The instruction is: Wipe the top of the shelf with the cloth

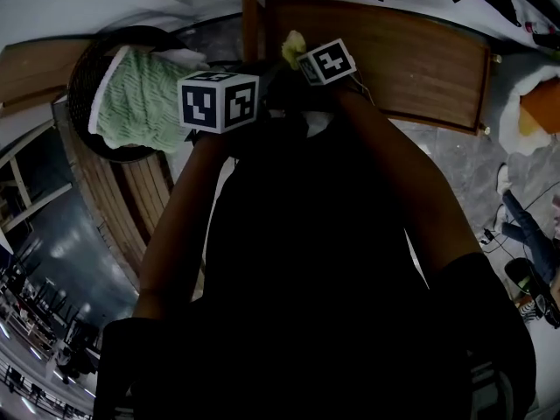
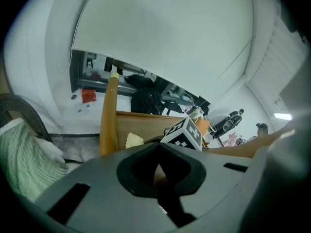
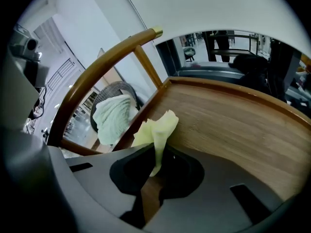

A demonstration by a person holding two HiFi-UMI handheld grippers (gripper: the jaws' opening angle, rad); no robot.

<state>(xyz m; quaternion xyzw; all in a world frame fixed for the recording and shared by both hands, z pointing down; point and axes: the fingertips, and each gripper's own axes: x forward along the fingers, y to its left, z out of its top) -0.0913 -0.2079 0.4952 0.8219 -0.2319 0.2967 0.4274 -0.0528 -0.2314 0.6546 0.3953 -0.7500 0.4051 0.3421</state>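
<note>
right gripper view has the right gripper [image 3: 154, 154] pinched shut on the yellow cloth [image 3: 158, 127], held over the wooden shelf top [image 3: 233, 125] near its corner post [image 3: 146, 64]. left gripper view shows the left gripper [image 2: 159, 147] with jaws pressed tip to tip.

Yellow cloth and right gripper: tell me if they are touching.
Touching. The right gripper view shows the right gripper with its jaws closed on the yellow cloth, whose free end sticks up past them.

Pale yellow cloth [image 3: 158, 127], brown wood-grain shelf [image 3: 233, 125], mint-green ribbed knit [image 1: 136, 103], dark basket [image 1: 80, 77], black-and-white marker cube [image 1: 219, 101].
</note>
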